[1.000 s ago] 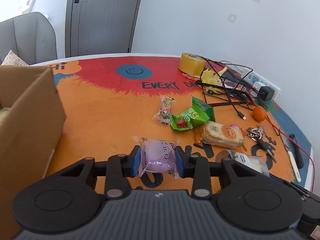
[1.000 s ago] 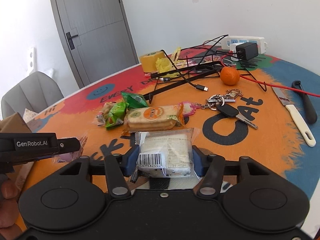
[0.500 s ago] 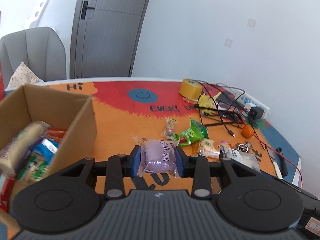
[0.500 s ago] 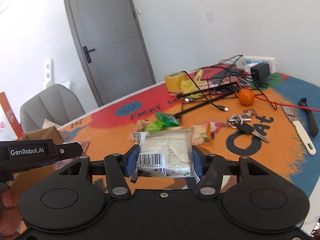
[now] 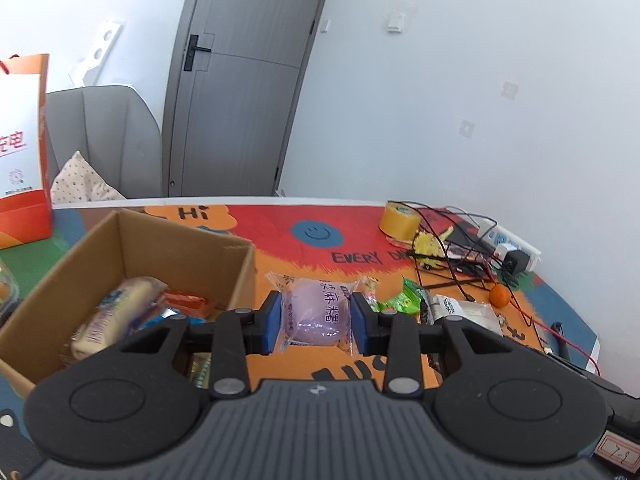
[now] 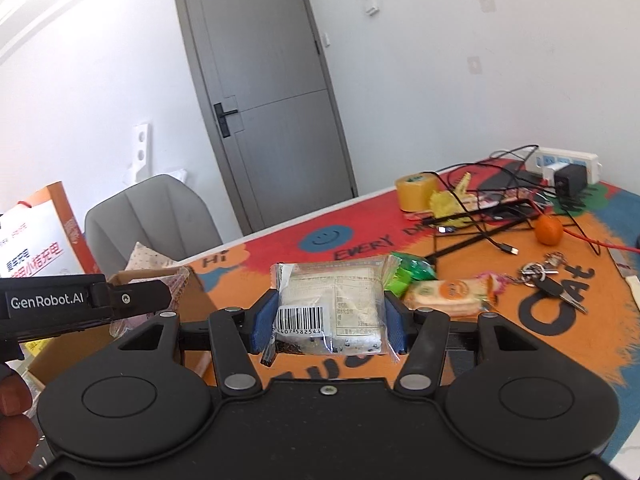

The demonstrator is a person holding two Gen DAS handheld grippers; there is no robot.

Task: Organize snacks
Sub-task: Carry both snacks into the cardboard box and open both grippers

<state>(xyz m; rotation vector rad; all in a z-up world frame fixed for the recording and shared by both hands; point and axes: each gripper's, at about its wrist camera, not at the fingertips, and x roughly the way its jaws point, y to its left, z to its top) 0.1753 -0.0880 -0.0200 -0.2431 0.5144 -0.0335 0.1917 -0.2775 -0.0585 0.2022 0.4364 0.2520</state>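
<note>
My left gripper (image 5: 316, 322) is shut on a purple mochi packet (image 5: 316, 312), held above the table just right of an open cardboard box (image 5: 180, 248) that holds several snacks. My right gripper (image 6: 330, 322) is shut on a clear-wrapped white snack with a barcode (image 6: 332, 304). In the right wrist view the left gripper's body (image 6: 60, 304) shows at the left, over the box (image 6: 168, 280). Loose on the table lie green packets (image 6: 412, 272) and an orange-labelled cracker pack (image 6: 448, 294).
A tape roll (image 6: 416, 192), tangled cables with a wire stand (image 6: 480, 216), a power strip (image 6: 568, 162), an orange (image 6: 549, 229), keys (image 6: 548, 276) and a knife (image 6: 630, 276) crowd the table's right side. An orange paper bag (image 5: 24, 152) and a grey chair (image 5: 104, 136) stand beyond the box.
Both grippers rose and swung left with their packets still held. The box's inside came into the left wrist view; the loose snacks slid right and farther away.
</note>
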